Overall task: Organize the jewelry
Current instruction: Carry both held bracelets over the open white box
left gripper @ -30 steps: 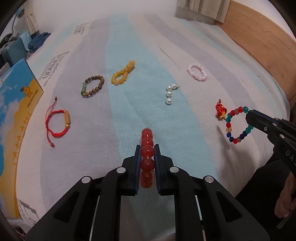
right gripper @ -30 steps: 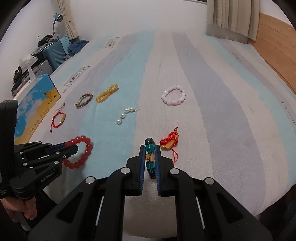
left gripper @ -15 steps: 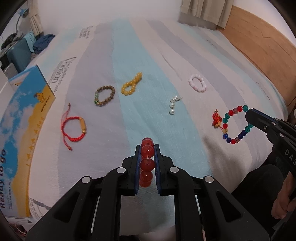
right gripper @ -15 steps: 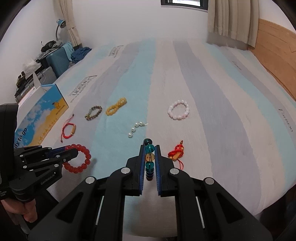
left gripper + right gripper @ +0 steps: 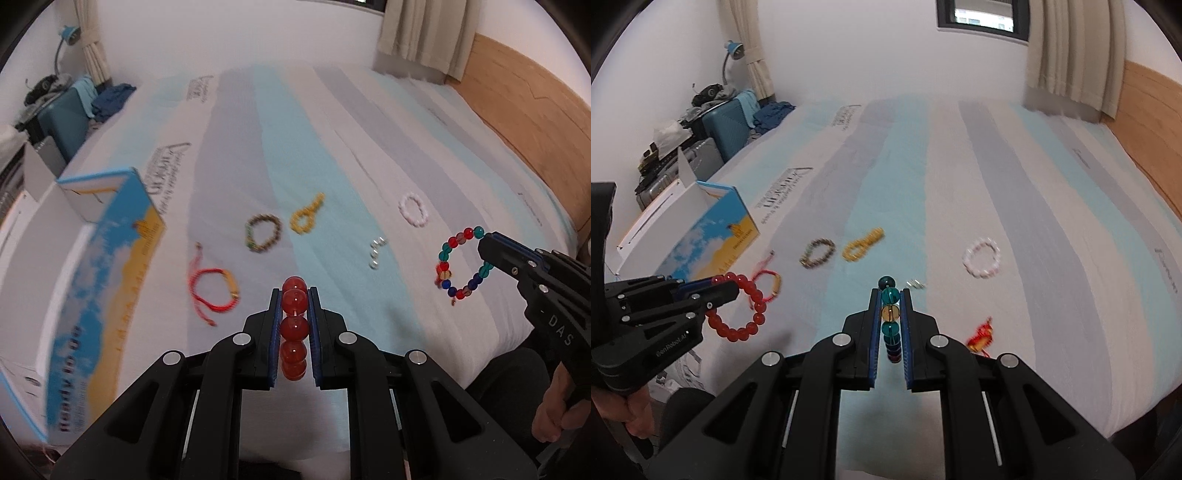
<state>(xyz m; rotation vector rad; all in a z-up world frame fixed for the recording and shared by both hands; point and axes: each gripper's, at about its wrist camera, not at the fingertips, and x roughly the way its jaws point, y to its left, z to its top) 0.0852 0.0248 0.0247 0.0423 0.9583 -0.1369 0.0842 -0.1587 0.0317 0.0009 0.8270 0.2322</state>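
Observation:
My left gripper is shut on a red bead bracelet, held above the striped bed; the same bracelet hangs from it in the right wrist view. My right gripper is shut on a multicoloured bead bracelet with a red tassel; the loop dangles at the right of the left wrist view. On the bedspread lie a red cord bracelet, a brown bead bracelet, a yellow bead bracelet, a short pearl strand and a pink bead bracelet.
An open blue-and-yellow box stands at the bed's left edge. A wooden headboard runs along the right. Suitcases and clutter and a desk lamp sit by the far left wall. A person's hand grips the right handle.
Both grippers have risen and pulled back from the bed, each with its bracelet lifted off the cover. More of the room and the box comes into view.

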